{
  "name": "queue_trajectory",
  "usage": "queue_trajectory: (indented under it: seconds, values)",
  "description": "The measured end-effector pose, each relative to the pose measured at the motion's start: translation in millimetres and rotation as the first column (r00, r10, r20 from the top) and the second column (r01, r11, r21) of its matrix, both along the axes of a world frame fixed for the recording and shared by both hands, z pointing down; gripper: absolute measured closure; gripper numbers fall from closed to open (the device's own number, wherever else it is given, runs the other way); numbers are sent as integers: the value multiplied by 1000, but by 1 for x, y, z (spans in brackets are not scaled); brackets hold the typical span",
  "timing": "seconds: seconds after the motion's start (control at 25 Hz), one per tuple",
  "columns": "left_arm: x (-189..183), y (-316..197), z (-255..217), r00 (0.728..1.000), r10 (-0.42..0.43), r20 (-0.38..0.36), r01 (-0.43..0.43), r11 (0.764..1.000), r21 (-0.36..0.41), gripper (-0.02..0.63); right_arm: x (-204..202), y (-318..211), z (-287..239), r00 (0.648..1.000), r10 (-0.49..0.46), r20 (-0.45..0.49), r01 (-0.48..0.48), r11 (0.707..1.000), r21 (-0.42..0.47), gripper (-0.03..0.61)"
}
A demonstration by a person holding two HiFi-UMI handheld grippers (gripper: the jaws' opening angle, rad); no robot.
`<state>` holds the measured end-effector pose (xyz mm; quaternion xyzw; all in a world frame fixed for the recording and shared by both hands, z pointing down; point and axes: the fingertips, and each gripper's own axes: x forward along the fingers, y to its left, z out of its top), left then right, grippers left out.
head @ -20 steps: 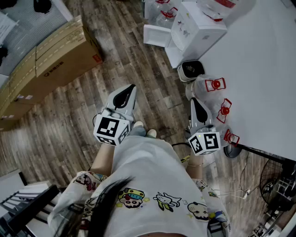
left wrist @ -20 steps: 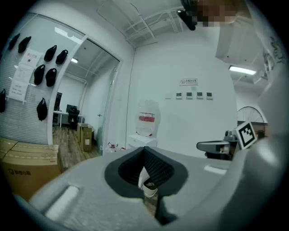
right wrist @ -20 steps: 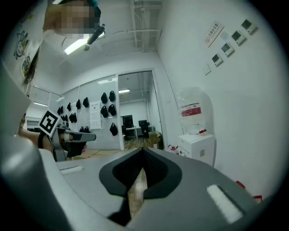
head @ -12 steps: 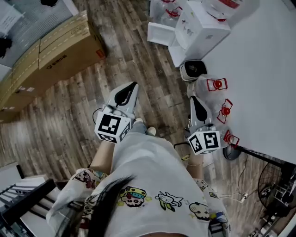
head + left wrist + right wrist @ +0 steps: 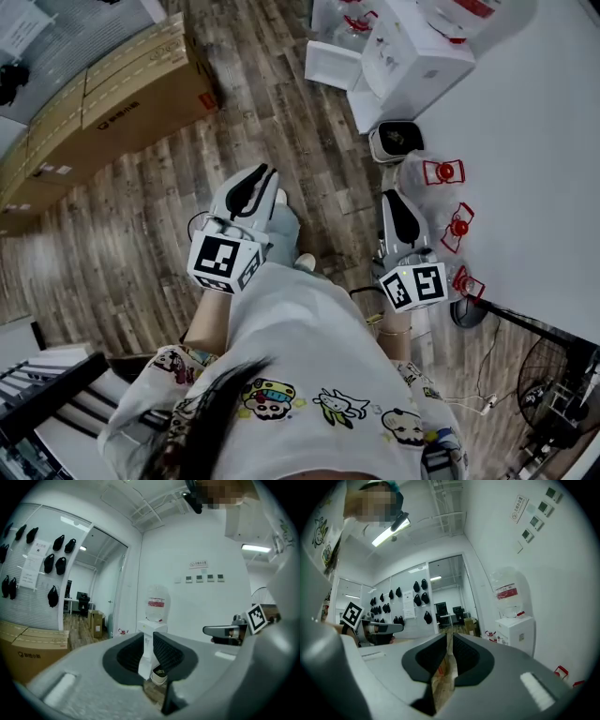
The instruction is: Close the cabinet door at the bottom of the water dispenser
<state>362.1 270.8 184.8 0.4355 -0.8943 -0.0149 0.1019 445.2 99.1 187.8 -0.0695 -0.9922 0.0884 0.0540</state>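
A person in a white cartoon-print shirt (image 5: 309,375) is standing on the grey-brown wooden plank floor (image 5: 131,244), holding the left gripper (image 5: 263,178) and the right gripper (image 5: 392,202) out ahead. Each gripper is showing only a narrow gap, with nothing between its jaws. Just past the right gripper, clear bottles with red handles (image 5: 439,174) are sitting along the wall. Farther on, the white water dispenser (image 5: 412,52) is standing against the wall, well apart from both grippers, and its bottom cabinet door (image 5: 332,65) is apparently hanging ajar.
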Motion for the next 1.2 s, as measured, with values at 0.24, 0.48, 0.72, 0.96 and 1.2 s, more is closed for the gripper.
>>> queue_trajectory:
  seconds: [0.24,0.48,0.72,0.96,1.2]
  values:
    - [-44,-6,6,1000,1,1,-1,1000,-1,537,-48,-3,3,1000,-21,-3,21,1000,5,507]
    - [-122,-16,10,1000,16,-10,-16,1000,4,520,-125,-13,5,1000,-17,-6,17,1000,-1,479]
    - [-210,-23,6,999,40,-5,-40,999,-5,509,-209,-15,0,1000,-5,-4,5,1000,-17,468]
    - [-274,-14,4,1000,29,1,-29,1000,0,494,-272,-9,-1,1000,-2,-1,1,1000,-16,454]
    - [-318,3,7,1000,23,-3,-23,1000,7,476,-318,1,1,1000,-3,-4,3,1000,-13,445]
